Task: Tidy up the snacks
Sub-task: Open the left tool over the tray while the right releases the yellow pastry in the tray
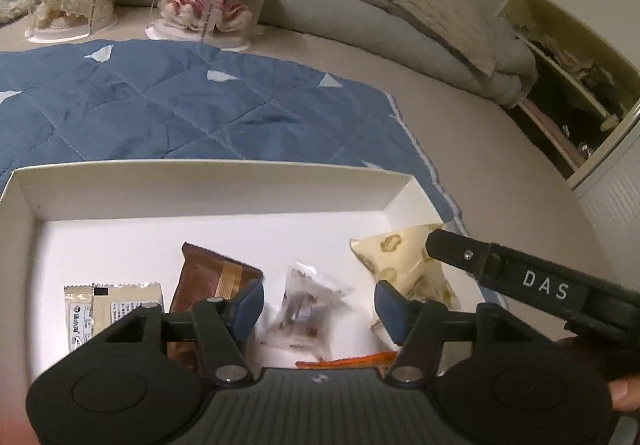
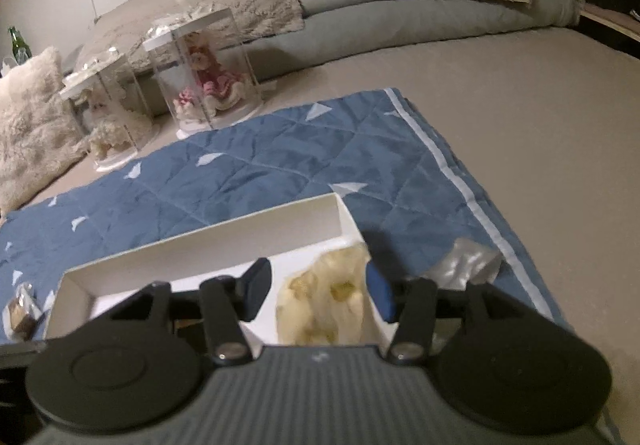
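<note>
A white box (image 1: pixel 208 187) sits on a blue quilt (image 1: pixel 168 105) and holds several snack packs. My left gripper (image 1: pixel 318 305) is open just above a clear pack with brown pieces (image 1: pixel 308 305). A brown pack (image 1: pixel 204 281) and a white labelled pack (image 1: pixel 108 305) lie to its left, and an orange pack (image 1: pixel 348 361) lies partly hidden below. My right gripper (image 2: pixel 318 291) is open around a cream pack with olive prints (image 2: pixel 324 301) in the box's right corner; the cream pack (image 1: pixel 400 257) also shows in the left wrist view, with a right finger (image 1: pixel 460 253) over it.
A silver pack (image 2: pixel 468 265) lies on the quilt right of the box (image 2: pixel 224 241). A small wrapped snack (image 2: pixel 20 311) lies left of it. Two clear doll cases (image 2: pixel 204 73) stand beyond the quilt (image 2: pixel 280 165). Pillows and a folded duvet (image 2: pixel 400 13) line the back.
</note>
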Available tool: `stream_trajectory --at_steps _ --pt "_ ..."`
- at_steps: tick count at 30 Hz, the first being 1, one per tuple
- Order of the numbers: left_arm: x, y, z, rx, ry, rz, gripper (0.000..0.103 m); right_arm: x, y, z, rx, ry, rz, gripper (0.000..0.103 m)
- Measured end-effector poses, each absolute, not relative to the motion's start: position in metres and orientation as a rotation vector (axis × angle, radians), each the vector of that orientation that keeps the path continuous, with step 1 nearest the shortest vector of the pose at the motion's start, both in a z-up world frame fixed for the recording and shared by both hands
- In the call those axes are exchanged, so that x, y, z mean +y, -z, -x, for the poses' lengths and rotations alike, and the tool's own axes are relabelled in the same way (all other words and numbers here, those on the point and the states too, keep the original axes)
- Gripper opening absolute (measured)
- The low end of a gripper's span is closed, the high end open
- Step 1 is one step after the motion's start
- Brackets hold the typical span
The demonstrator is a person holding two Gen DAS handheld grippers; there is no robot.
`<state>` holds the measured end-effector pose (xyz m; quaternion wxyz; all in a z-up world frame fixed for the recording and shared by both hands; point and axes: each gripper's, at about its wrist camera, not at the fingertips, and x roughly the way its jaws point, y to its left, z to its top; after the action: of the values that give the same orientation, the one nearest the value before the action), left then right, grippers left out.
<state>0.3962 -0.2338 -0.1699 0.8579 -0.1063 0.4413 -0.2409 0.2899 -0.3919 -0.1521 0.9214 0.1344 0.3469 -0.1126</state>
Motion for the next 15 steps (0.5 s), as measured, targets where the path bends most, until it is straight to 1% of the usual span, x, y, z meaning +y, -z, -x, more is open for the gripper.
stream_trajectory --at_steps 6,15 --pt "-0.230 0.164 -0.390 0.942 0.476 0.150 0.062 -0.383 0.155 -0.285 0.777 0.214 -0.217 0.059" --pt "-0.213 0.144 -0.375 0.952 0.418 0.120 0.063 -0.368 0.142 -0.265 0.805 0.192 -0.160 0.059"
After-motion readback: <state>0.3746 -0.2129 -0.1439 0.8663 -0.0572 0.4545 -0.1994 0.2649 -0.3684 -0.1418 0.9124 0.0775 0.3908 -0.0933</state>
